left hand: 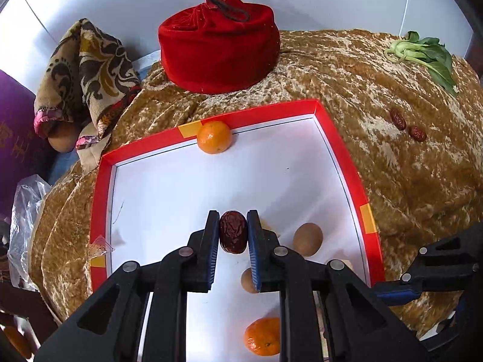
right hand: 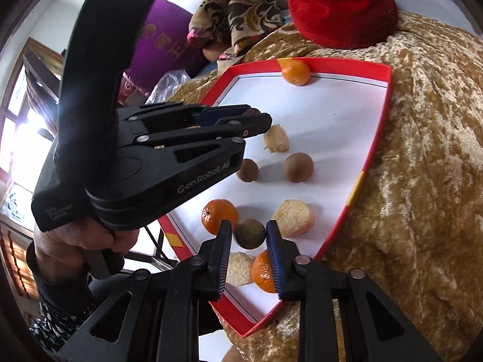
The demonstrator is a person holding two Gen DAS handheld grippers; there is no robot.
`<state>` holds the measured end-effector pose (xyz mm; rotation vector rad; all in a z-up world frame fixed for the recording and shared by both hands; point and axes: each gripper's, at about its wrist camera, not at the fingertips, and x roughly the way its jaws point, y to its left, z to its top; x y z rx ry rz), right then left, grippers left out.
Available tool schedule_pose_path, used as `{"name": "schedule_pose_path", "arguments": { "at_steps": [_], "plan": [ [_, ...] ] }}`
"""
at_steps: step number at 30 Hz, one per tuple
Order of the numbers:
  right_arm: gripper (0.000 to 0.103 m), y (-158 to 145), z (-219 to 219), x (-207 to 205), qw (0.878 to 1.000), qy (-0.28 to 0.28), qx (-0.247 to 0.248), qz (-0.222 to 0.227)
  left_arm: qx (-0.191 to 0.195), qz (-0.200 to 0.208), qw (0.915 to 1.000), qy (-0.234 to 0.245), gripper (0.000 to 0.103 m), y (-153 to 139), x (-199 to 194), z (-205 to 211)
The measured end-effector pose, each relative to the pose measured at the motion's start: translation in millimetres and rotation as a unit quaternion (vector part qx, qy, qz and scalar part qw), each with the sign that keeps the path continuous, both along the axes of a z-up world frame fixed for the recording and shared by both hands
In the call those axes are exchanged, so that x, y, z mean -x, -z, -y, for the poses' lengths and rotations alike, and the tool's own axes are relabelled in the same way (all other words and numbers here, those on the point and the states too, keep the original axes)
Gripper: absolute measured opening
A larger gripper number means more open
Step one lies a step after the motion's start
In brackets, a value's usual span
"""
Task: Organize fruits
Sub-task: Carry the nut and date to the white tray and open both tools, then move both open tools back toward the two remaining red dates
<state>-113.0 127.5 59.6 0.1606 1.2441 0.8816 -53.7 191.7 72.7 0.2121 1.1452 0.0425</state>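
- Left wrist view: the left hand-held gripper (left hand: 233, 232), at lower centre of the frame, is clenched on a wrinkled dark-red date (left hand: 232, 231), its blue pads pressing both sides of the fruit above the white floor of the red-rimmed tray (left hand: 347, 163).
- Right wrist view: the right hand-held gripper (right hand: 249, 235), at lower centre, stands slightly parted and grasps nothing; a brown round fruit (right hand: 250, 233) shows in the gap beyond its tips.
- Inside the tray: a tangerine (left hand: 214, 137) against the far rim, another (right hand: 219, 215) left of the right gripper's tips, a third (right hand: 264, 271) partly behind its right finger; two more brown fruits (right hand: 297, 167) mid-tray; pale peeled pieces (right hand: 294, 217) nearby.
- Outside the tray, at right of the left view, two dates (left hand: 407, 126) lie on the gold velvet surface (left hand: 407, 181), with a leafy green (left hand: 428, 57) at upper right.
- A red velvet drawstring pouch (left hand: 219, 45) sits beyond the tray, top centre.
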Motion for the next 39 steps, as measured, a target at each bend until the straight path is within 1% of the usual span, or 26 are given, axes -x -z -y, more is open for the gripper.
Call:
{"name": "schedule_pose_path", "arguments": {
  "at_steps": [4, 6, 7, 9, 11, 13, 16, 19, 21, 24, 25, 26, 27, 31, 33, 37, 39],
  "plan": [
    [0.026, -1.2, -1.9, 2.2, 1.000, -0.004, 0.001, 0.005, -0.027, 0.000, 0.9996, -0.008, 0.017, 0.5, -1.6, -2.1],
    [0.026, -4.8, 2.6, 1.9, 1.000, -0.005, 0.000, 0.006, -0.031, 0.001, 0.9995, -0.012, 0.017, 0.0, -3.5, -3.2],
    [0.026, -8.8, 5.6, 1.3, 1.000, -0.003, -0.002, 0.011, -0.030, 0.006, 0.9994, -0.014, 0.019, -2.0, -4.5, -3.1],
    [0.026, -19.9, 17.5, -0.8, 1.000, 0.007, -0.011, 0.018, -0.028, 0.019, 0.9993, -0.016, 0.027, -7.6, -6.4, -1.6],
    [0.026, -30.8, 33.5, -4.4, 0.999, 0.020, -0.020, 0.024, -0.019, 0.040, 0.9989, -0.018, 0.040, -16.4, -8.3, 1.5],
    [0.026, -41.1, 53.8, -11.5, 0.998, 0.040, -0.023, 0.036, -0.004, 0.051, 0.9985, -0.018, 0.044, -22.3, -10.5, 4.5],
    [0.026, -50.8, 94.6, -30.4, 0.995, 0.089, -0.014, 0.045, 0.019, 0.059, 0.9979, -0.015, 0.044, -26.9, -15.4, 12.2],
    [0.027, -53.0, 143.1, -51.3, 0.988, 0.150, -0.005, 0.035, 0.020, 0.058, 0.9981, -0.004, 0.044, -26.1, -20.2, 25.4],
    [0.027, -50.5, 175.7, -63.2, 0.982, 0.189, -0.004, 0.018, 0.020, 0.056, 0.9982, 0.010, 0.044, -24.6, -22.2, 37.0],
    [0.027, -45.0, 207.8, -76.2, 0.973, 0.231, 0.004, 0.001, 0.023, 0.057, 0.9978, 0.025, 0.044, -24.3, -24.8, 55.1],
    [0.027, -43.5, 214.4, -78.5, 0.971, 0.237, 0.007, -0.006, 0.025, 0.057, 0.9976, 0.030, 0.046, -24.0, -25.8, 61.0],
    [0.027, -41.6, 218.8, -79.2, 0.970, 0.244, 0.010, -0.012, 0.026, 0.057, 0.9975, 0.032, 0.050, -24.3, -25.7, 65.7],
    [0.027, -40.1, 221.8, -80.9, 0.969, 0.248, 0.014, -0.017, 0.026, 0.057, 0.9974, 0.035, 0.051, -23.7, -26.6, 72.6],
    [0.027, -36.0, 223.9, -83.3, 0.967, 0.251, 0.036, -0.027, 0.027, 0.055, 0.9966, 0.055, 0.052, -24.6, -28.7, 96.4],
    [0.027, -39.2, 229.1, -80.9, 0.966, 0.255, 0.033, -0.029, 0.038, 0.059, 0.9952, 0.068, 0.052, -27.7, -29.3, 106.2],
    [0.027, -54.2, 239.1, -71.4, 0.962, 0.273, 0.013, -0.022, 0.068, 0.071, 0.9921, 0.078, 0.052, -32.0, -28.5, 124.9],
    [0.027, -64.4, 247.3, -62.2, 0.959, 0.284, 0.003, -0.011, 0.079, 0.086, 0.9898, 0.082, 0.052, -34.2, -27.2, 136.2]
  ]
}}
